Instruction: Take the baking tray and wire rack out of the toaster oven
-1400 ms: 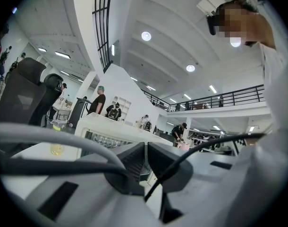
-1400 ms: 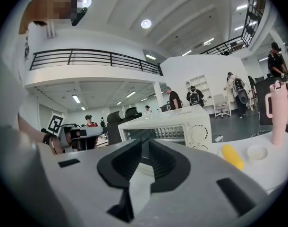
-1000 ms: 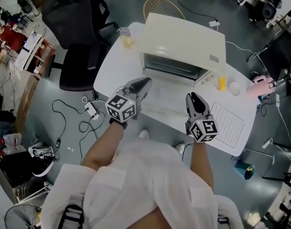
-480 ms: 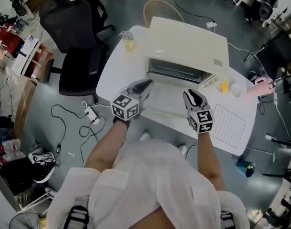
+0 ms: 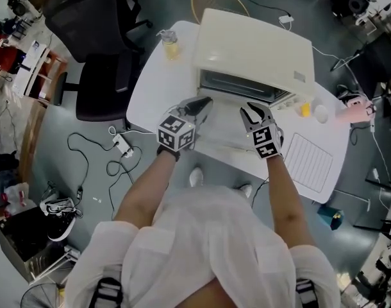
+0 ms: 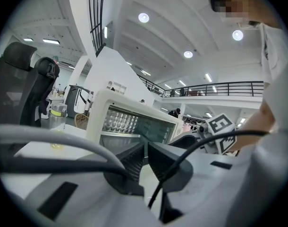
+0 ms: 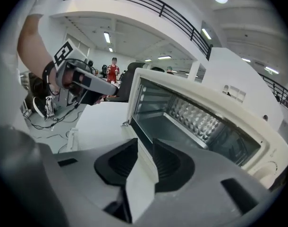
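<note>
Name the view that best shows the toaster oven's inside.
Right gripper view: it looks into the toaster oven, to the back wall. Head view gives mostly its top; left gripper view, its front, partly hidden.

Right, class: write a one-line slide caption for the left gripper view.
Left gripper, jaws shut and empty, pointing at the open toaster oven.

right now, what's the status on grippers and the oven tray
Left gripper shut, empty. Right gripper open, jaws just opening, nothing between them. Oven open, tray inside, untouched. Nothing in the way.
</note>
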`<state>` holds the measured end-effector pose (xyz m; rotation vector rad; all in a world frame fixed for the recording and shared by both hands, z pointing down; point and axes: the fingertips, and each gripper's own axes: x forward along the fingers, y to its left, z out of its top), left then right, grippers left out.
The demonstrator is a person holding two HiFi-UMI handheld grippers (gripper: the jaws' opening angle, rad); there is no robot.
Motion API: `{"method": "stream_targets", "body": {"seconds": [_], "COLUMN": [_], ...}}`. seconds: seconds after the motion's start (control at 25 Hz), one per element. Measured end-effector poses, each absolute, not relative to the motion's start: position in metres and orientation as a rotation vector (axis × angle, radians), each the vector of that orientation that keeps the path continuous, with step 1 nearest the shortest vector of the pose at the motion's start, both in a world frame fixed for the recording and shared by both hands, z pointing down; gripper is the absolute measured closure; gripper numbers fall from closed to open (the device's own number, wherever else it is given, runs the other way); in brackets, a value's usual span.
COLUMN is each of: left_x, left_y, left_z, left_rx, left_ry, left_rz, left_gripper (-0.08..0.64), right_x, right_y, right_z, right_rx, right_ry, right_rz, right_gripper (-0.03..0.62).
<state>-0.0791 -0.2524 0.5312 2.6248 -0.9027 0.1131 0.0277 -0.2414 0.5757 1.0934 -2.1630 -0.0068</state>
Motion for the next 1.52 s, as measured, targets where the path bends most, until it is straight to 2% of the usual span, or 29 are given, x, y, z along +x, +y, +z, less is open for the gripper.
{"method": "stream_targets", "body": {"seconds": [0.6, 1.32, 1.52], "left_x": [-0.059, -0.093, -0.098], "left_y": [-0.261, -0.266, -0.266], "left_z": [0.554, 0.559, 0.559], "left_rx": [2.602, 2.610, 2.596], "left_ry": [-0.872, -0.928, -0.940], "left_rz": [0.170, 0.213, 0.209], "left_gripper": [0.541, 0.541, 0.541], "right_x": [0.021, 0.013, 0.013], "right_y": [-0.286, -0.322, -0.325], "right_z": [0.634, 0.669, 0.670], "right_rx": [0.770, 0.683, 0.679], "right_ry": [-1.836, -1.699, -1.671], "right_rz": [-0.278, -0.305, -0.331], "right_gripper": [0.487, 0.480, 0.522]}}
